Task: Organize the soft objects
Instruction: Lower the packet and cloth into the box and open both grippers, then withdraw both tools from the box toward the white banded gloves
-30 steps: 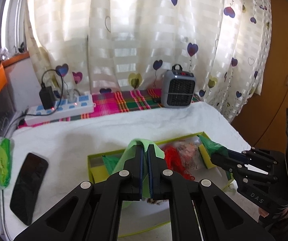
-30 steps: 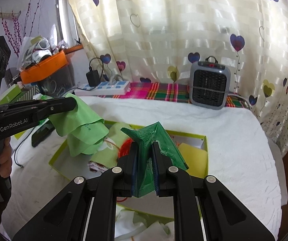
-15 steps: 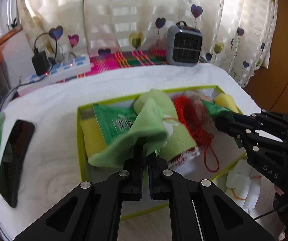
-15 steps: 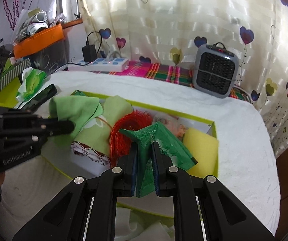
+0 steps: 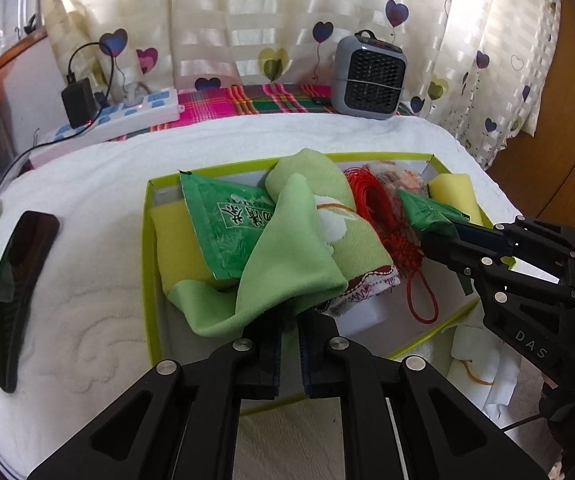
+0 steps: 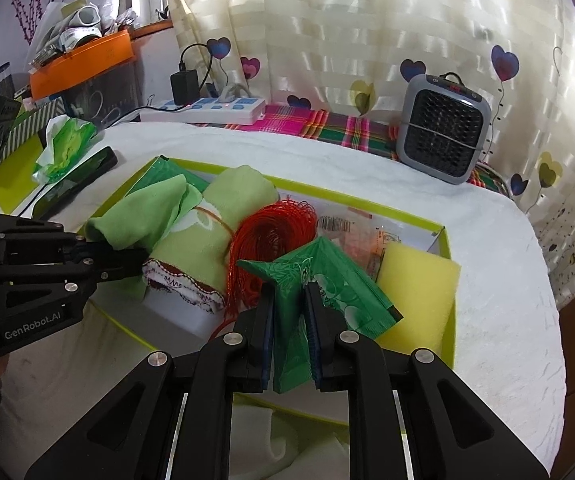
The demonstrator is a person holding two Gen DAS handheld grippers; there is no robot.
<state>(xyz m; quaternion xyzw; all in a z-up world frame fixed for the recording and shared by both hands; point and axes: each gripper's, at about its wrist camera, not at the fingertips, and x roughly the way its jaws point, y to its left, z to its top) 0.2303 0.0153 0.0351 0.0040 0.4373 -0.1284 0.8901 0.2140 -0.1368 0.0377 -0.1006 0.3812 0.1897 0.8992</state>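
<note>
A shallow lime-edged box on the white bed holds soft items. My left gripper is shut on a light green cloth, lowered into the box over a rolled green towel and a green packet. My right gripper is shut on another green packet, low over the box's right side. A red cord bundle and yellow sponges lie inside.
A black phone and a green tissue pack lie left of the box. A grey heater and a white power strip stand at the back. White cloth lies at the box's near edge.
Both grippers have come down from above the box. The light green cloth and the green packet, held high before, now rest low in the box, still gripped.
</note>
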